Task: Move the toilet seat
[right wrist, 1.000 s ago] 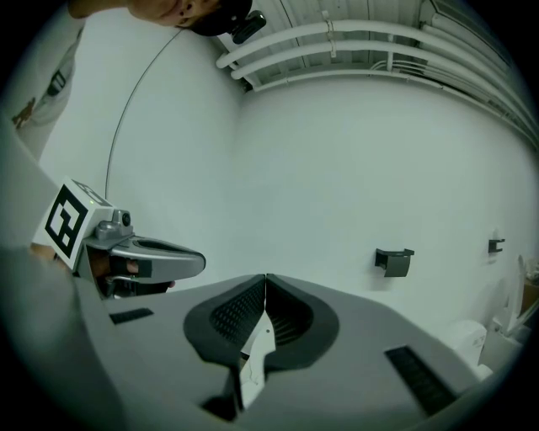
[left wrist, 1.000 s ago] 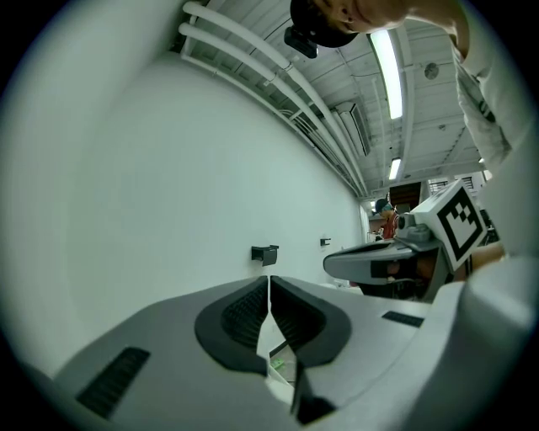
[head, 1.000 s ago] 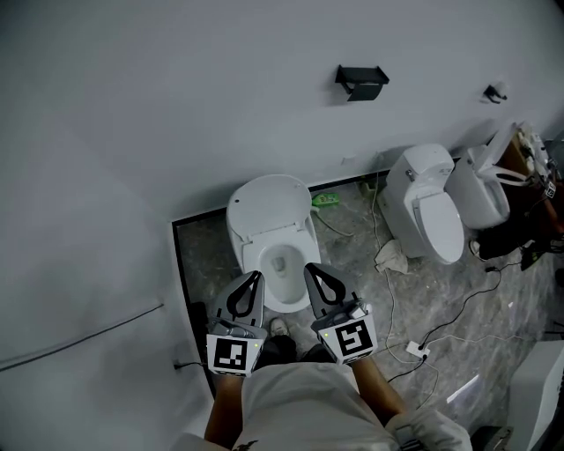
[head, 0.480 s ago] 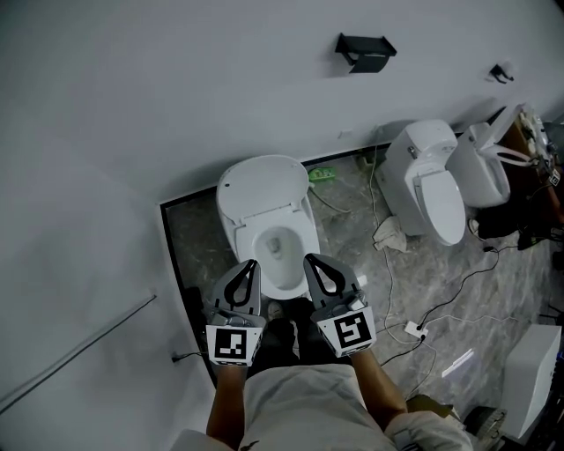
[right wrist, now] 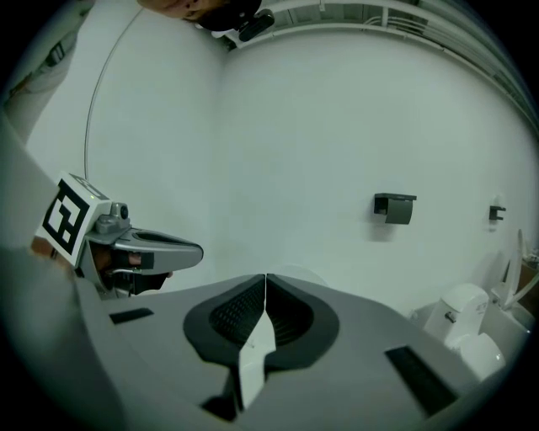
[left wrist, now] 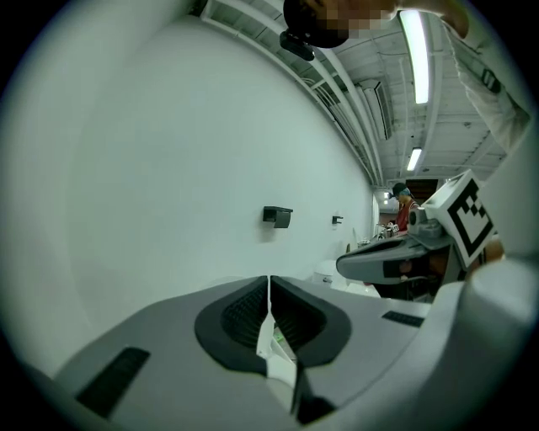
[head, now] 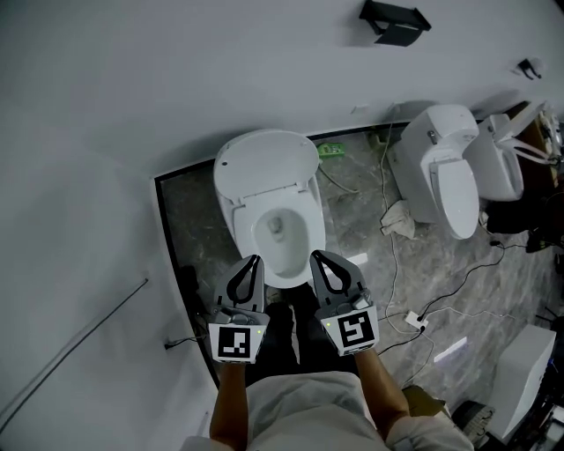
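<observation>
The toilet seat (head: 264, 163) stands raised against the far wall, long axis near to far, while the left gripper (head: 251, 262) and right gripper (head: 319, 257), both pressed together and empty, point far over the bowl's (head: 308, 231) near rim.

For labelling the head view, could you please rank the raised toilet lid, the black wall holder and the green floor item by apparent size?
Largest: raised toilet lid
Middle: black wall holder
Smallest: green floor item
</observation>
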Demonstrator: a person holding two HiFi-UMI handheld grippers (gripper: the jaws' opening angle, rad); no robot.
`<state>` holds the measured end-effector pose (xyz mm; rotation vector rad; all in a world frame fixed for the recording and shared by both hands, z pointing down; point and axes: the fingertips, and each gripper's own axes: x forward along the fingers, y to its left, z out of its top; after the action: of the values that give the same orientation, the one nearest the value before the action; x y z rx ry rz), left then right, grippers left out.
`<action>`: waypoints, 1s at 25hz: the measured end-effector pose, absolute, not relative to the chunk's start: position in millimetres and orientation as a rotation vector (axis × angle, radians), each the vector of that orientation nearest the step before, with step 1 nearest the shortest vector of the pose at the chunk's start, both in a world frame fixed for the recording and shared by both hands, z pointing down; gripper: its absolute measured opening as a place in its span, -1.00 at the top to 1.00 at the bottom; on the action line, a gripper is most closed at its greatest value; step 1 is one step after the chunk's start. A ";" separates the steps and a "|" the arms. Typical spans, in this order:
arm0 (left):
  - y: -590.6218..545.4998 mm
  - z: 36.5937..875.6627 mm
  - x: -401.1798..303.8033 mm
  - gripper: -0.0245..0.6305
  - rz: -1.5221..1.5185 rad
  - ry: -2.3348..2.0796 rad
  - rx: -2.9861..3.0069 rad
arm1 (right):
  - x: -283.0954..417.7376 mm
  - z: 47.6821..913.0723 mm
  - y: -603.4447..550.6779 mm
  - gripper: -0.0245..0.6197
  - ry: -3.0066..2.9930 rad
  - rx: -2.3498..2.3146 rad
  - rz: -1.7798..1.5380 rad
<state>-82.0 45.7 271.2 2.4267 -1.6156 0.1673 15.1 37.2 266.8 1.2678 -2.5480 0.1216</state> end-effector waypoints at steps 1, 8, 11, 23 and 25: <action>44.7 279.1 -81.1 0.84 0.168 -1.615 2.413 | 15.9 275.4 37.0 0.86 -2.542 1.260 0.128; 43.7 331.2 -74.1 0.84 0.197 -1.609 2.358 | 23.6 326.1 38.5 0.86 -2.504 1.230 0.174; 42.9 354.2 -73.1 0.84 0.213 -1.611 2.323 | 28.8 346.2 36.7 0.86 -2.497 1.237 0.202; 41.9 443.8 -60.9 0.84 0.305 -1.563 2.274 | 39.6 439.6 39.6 0.86 -2.409 1.212 0.310; 42.1 456.7 -58.9 0.84 0.314 -1.555 2.281 | 40.8 453.8 39.8 0.86 -2.395 1.213 0.323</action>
<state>-58.9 42.1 456.7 2.2805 -1.5546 0.3144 40.8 39.8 453.8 1.2125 -2.3953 0.3227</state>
